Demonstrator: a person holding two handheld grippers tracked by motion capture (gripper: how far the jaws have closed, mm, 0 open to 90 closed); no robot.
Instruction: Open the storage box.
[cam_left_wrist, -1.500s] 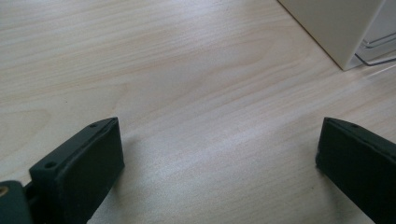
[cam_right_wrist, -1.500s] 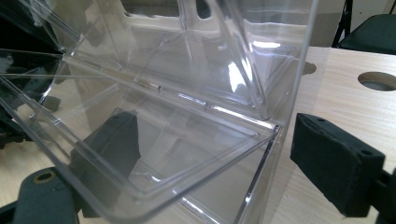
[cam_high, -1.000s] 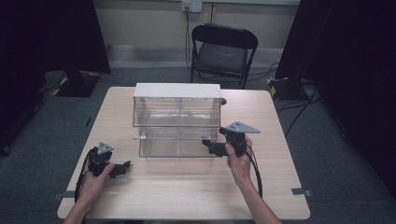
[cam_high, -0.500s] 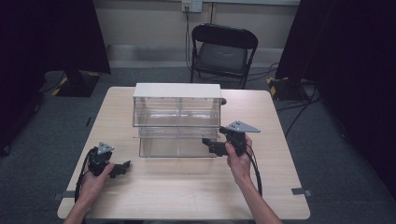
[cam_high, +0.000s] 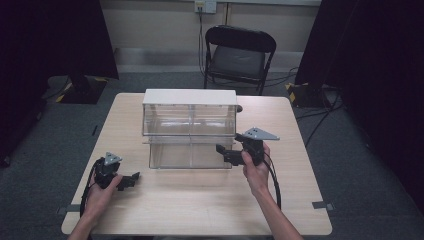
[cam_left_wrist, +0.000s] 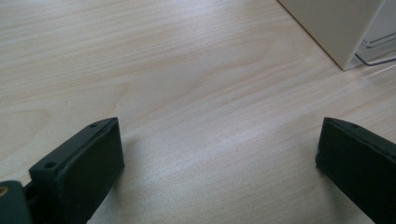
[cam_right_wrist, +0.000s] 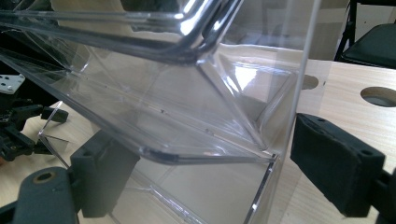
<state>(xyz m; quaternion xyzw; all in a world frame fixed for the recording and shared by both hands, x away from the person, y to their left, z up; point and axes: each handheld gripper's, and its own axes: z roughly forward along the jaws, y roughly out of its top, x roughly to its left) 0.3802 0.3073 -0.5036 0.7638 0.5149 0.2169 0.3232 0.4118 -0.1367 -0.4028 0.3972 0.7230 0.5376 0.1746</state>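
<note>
High view: A clear two-tier drawer unit (cam_high: 189, 127) with a white top stands at the centre of the bench (cam_high: 300, 200). Its lower drawer (cam_high: 190, 155) projects toward the person, so the pull-out appears partly done; whether it must travel further or be pushed back cannot be judged here. The right tool (cam_high: 223, 150) sits at the drawer's right front corner, at about 3 o'clock from the drawer, with the right hand (cam_high: 255, 167) behind it. The left tool (cam_high: 131, 179) rests low over the bench at about 8 o'clock from the unit, well apart from it.

Left gripper view: The left tool (cam_left_wrist: 215, 158) has its jaws spread wide, with bare bench (cam_left_wrist: 187, 70) between them. The white side wall of the drawer unit (cam_left_wrist: 336, 23) lies at 1 o'clock, clear of both jaws. This tool takes no part in the work at present.

Right gripper view: The right tool (cam_right_wrist: 205, 172) has its jaws spread, one on each side of the lower drawer's (cam_right_wrist: 187, 135) clear front corner. The right jaw stands outside the side wall; the left jaw shows through the plastic. Neither jaw presses the wall yet, so the grip remains to be made.
</note>
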